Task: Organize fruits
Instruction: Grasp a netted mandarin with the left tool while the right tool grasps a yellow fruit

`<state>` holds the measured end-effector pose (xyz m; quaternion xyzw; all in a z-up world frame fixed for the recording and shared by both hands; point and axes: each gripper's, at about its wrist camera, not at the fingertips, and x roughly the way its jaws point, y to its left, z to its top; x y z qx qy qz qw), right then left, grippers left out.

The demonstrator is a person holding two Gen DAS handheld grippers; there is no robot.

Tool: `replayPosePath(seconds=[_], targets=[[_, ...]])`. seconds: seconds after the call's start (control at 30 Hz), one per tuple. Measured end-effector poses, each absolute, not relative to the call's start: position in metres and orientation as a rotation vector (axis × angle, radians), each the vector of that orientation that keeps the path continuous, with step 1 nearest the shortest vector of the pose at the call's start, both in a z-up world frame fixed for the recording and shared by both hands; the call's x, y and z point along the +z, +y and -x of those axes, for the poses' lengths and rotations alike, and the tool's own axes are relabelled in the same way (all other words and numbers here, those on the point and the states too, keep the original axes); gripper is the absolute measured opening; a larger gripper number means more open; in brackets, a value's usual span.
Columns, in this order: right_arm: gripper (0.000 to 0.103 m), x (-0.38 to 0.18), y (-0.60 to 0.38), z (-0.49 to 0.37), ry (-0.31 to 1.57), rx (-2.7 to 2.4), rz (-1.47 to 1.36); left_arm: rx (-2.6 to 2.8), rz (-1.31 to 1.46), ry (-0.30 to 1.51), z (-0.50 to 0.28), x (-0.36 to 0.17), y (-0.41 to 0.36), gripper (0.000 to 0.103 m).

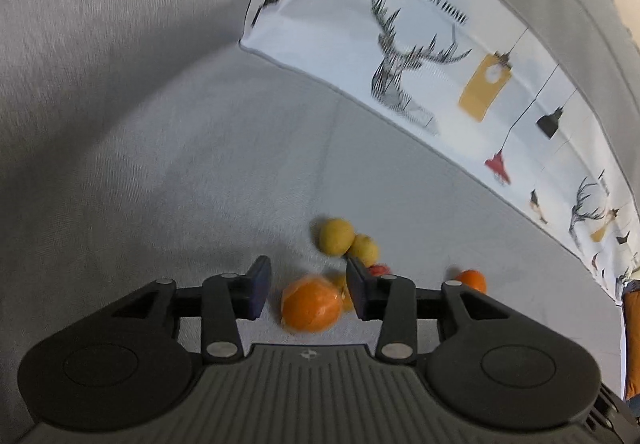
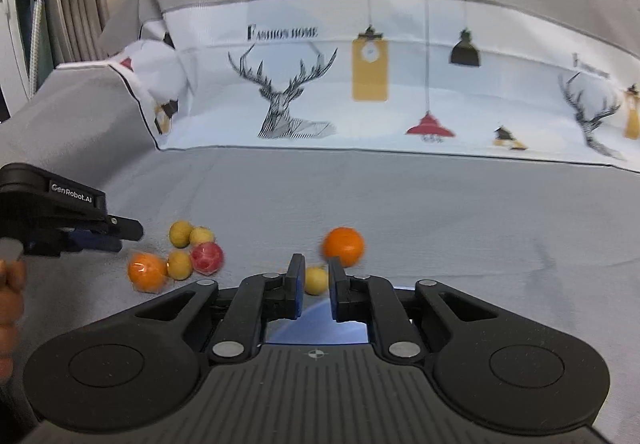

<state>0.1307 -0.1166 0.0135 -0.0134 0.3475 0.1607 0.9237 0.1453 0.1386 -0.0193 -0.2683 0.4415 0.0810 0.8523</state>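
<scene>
Your left gripper (image 1: 308,286) hangs released above the wrapped orange (image 1: 311,303); your right gripper (image 2: 313,284) stands narrowly parted, empty, near a yellow fruit (image 2: 316,280).

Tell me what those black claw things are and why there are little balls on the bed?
The black claws are grabbers, one in each of a person's hands, with a camera on each. One picture looks along the left gripper, the other along the right gripper. The balls are fruit lying on a grey bed sheet: a wrapped orange, some yellow fruits, a red fruit and another orange. Behind them is a pillow with deer pictures. The left claw is open around the wrapped orange, not squeezing it. The right one holds nothing; a yellow fruit lies just beyond it.
</scene>
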Motion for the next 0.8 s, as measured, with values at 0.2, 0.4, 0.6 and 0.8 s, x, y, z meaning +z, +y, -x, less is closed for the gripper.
replayPosePath(seconds=[0.2,0.4,0.6,0.8], targets=[[0.035,-0.013,-0.095,-0.166,0.786,0.319,0.042,0.172,0.567,0.978,-0.152,-0.028,0.139,0.05],[0.041,-0.038,-0.077,-0.187,0.82,0.279,0.135,0.162,0.594,1.018,-0.158,-0.036,0.144,0.05],[0.025,-0.049,-0.075,-0.193,0.854,0.255,0.168,0.129,0.584,1.036,-0.159,-0.04,0.142,0.041],[0.025,-0.032,-0.079,-0.184,0.799,0.268,0.112,0.185,0.533,0.981,-0.154,-0.028,0.143,0.041]])
